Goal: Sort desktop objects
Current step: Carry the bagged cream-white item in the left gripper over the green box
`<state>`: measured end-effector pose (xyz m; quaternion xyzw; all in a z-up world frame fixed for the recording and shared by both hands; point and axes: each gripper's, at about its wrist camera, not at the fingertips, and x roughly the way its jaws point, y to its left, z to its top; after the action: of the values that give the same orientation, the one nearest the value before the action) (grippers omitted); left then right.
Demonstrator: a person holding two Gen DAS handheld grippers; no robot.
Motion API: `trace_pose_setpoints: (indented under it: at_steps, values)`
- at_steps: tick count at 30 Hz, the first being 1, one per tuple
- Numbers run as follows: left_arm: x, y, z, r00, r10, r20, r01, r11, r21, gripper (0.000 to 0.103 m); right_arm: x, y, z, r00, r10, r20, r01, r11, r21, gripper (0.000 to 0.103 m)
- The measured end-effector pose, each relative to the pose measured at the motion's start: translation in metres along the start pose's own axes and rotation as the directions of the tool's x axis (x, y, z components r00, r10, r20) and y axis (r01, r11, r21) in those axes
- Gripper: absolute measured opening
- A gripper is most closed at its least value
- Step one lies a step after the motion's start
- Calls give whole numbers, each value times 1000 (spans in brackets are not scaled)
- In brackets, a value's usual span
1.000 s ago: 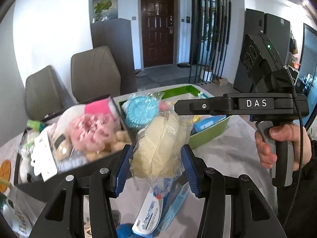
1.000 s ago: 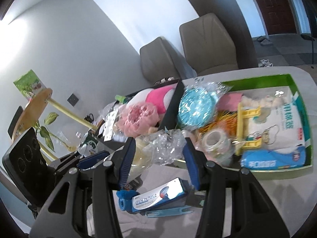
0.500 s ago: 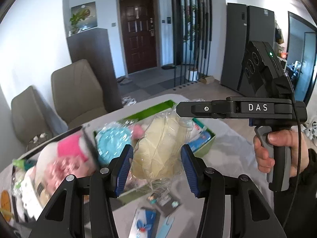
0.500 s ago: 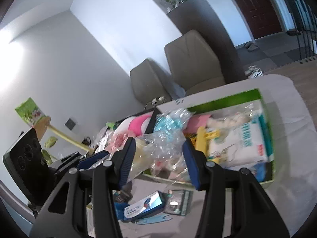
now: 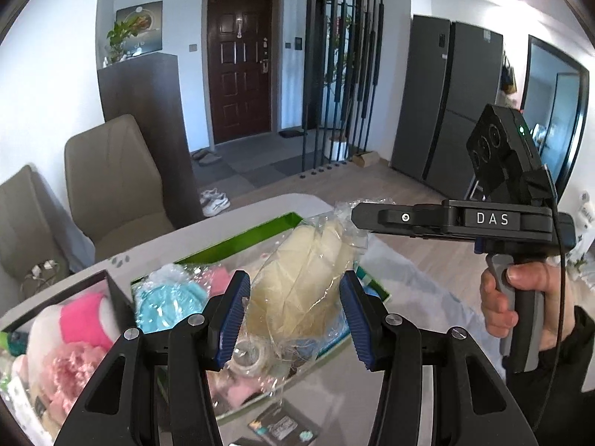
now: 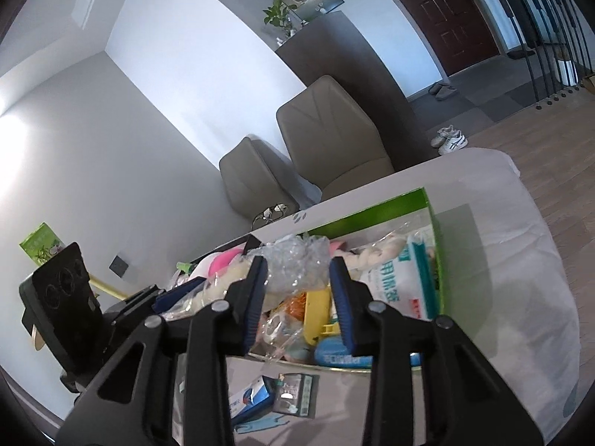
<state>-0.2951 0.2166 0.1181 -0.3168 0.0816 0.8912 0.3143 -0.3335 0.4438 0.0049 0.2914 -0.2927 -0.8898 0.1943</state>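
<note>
A cream, spongy item sealed in a clear crinkly bag (image 5: 301, 278) hangs above the table between both grippers. My left gripper (image 5: 293, 316) is shut on its body, blue pads pressing both sides. My right gripper (image 6: 297, 290) has the bag's bunched plastic top (image 6: 293, 260) between its pads, and its jaws are closing on it. In the left wrist view the right gripper (image 5: 359, 217) comes in from the right, held by a hand (image 5: 513, 304). Below lies the green box (image 6: 372, 212), full of goods.
A black box (image 5: 74, 290) with pink plush toys (image 5: 85, 319) adjoins the green box on the left. A toothpaste carton (image 6: 249, 401) and a small dark packet (image 6: 293, 394) lie on the grey tablecloth in front. Two beige chairs (image 5: 111, 178) stand behind the table.
Both grippers carried the bag sideways from over the black box to above the green box. The right jaws have drawn closer together on the plastic top.
</note>
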Motion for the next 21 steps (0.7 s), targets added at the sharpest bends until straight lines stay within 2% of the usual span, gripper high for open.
trace_pose_setpoints:
  at_steps: [12, 21]
  values:
    - [49, 32, 16, 996, -69, 52, 74, 991, -113, 51, 18, -24, 34, 999, -47, 25, 47, 999, -6, 33]
    - [78, 46, 21, 998, -59, 13, 61, 988, -139, 51, 39, -50, 42, 997, -72, 9, 71, 997, 36, 33]
